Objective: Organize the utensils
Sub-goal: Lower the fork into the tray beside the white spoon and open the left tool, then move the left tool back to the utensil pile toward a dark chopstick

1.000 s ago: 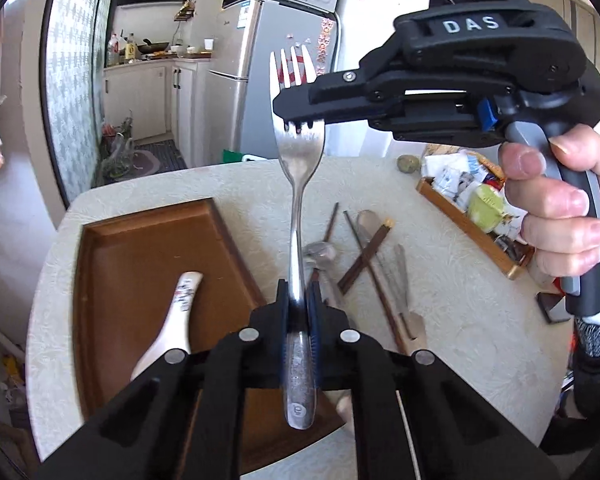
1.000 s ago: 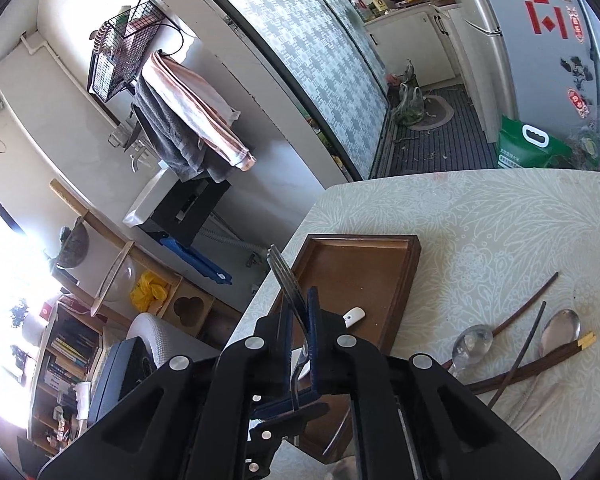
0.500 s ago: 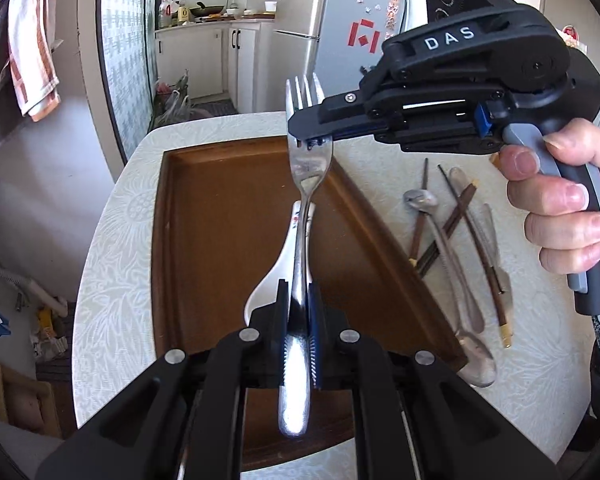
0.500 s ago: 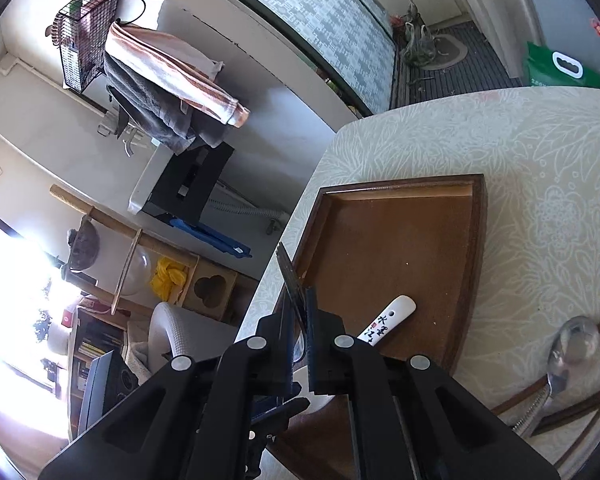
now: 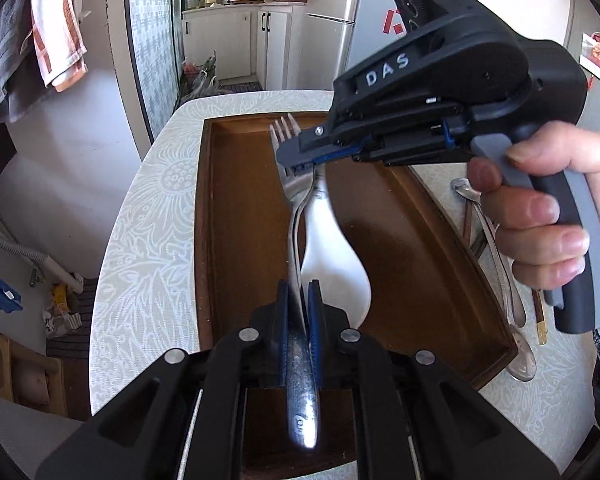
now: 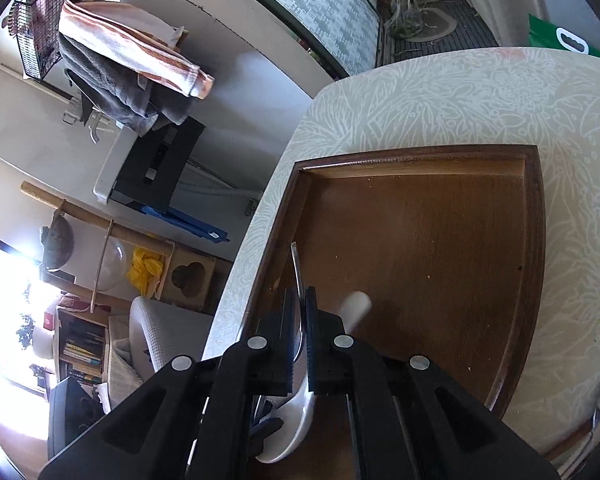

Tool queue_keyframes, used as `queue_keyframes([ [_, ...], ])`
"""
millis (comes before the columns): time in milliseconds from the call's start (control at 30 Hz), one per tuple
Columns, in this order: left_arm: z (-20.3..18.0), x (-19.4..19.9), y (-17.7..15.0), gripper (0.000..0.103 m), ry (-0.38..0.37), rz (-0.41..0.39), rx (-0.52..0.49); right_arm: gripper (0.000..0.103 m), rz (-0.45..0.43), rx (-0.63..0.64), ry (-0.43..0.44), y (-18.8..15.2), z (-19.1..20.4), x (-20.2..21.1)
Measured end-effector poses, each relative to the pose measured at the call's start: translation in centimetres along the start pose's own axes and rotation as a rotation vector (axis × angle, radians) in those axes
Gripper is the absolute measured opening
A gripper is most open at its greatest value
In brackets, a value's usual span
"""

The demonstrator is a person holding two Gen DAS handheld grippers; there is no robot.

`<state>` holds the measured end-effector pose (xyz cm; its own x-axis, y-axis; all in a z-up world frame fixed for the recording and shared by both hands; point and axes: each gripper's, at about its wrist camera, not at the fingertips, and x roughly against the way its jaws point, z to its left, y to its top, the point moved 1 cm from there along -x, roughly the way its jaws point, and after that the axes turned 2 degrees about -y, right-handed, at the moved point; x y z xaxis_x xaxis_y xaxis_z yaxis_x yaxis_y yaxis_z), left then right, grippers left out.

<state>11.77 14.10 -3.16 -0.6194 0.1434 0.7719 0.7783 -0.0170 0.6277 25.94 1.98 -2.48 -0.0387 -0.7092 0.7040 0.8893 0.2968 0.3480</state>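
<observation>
A metal fork (image 5: 298, 200) is held at both ends above a brown wooden tray (image 5: 236, 216). Its handle runs back between the blue-padded fingers (image 5: 286, 320) of the left gripper (image 5: 299, 312), which are nearly closed and pinch the handle from both sides; the butt of the handle sticks out behind them toward the camera. The tines point away, toward the tray's far end.

The right gripper (image 5: 300, 160) comes in from the right and clamps the fork's head just below the tines, its fingers almost fully closed on the metal. In the right wrist view the fork shows edge-on as a thin curved strip (image 6: 299, 276) rising between that gripper's fingers (image 6: 288, 320). A person's hand (image 5: 548, 216) grips the right gripper's grey handle.

Directly under the fork, on the tray floor, lies a white ceramic spoon (image 5: 332, 256), bowl nearest the left gripper and handle pointing away, roughly parallel to the fork. Whether the fork touches the spoon cannot be told.

The tray sits on a round table (image 5: 140, 232) with a pale leaf-patterned top. To the right of the tray, on the table, lie metal spoons (image 5: 500, 264) and dark chopsticks (image 5: 538, 312), partly hidden by the hand.
</observation>
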Motion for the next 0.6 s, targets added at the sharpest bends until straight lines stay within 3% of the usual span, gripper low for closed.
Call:
queue_keyframes([
  [233,0.4,-0.3,0.4,0.011,0.007,-0.001,0.01,0.014,0.026,0.034,-0.056,-0.4,0.4,-0.3],
  [267,0.4,-0.3,0.4,0.011,0.015,-0.003,0.006,0.023,0.024,0.04,-0.062,-0.5,0.6,-0.2],
  [300,0.3,-0.3,0.4,0.011,0.029,-0.007,-0.002,0.039,0.019,0.043,-0.067,-0.6,0.7,0.1],
  [367,0.0,-0.1,0.4,0.018,0.039,-0.013,-0.007,0.061,0.002,0.052,-0.08,-0.7,1.0,0.7],
  [467,-0.1,0.5,0.3,0.034,0.027,-0.032,0.001,0.062,-0.005,0.074,-0.095,-1.0,1.4,1.7],
  [533,-0.3,1.0,0.3,0.051,0.039,-0.052,-0.005,0.064,-0.018,0.09,-0.117,-1.2,1.5,2.6],
  [600,-0.8,1.6,0.3,0.062,0.034,-0.073,-0.014,0.071,-0.029,0.108,-0.144,-1.7,1.3,3.7],
])
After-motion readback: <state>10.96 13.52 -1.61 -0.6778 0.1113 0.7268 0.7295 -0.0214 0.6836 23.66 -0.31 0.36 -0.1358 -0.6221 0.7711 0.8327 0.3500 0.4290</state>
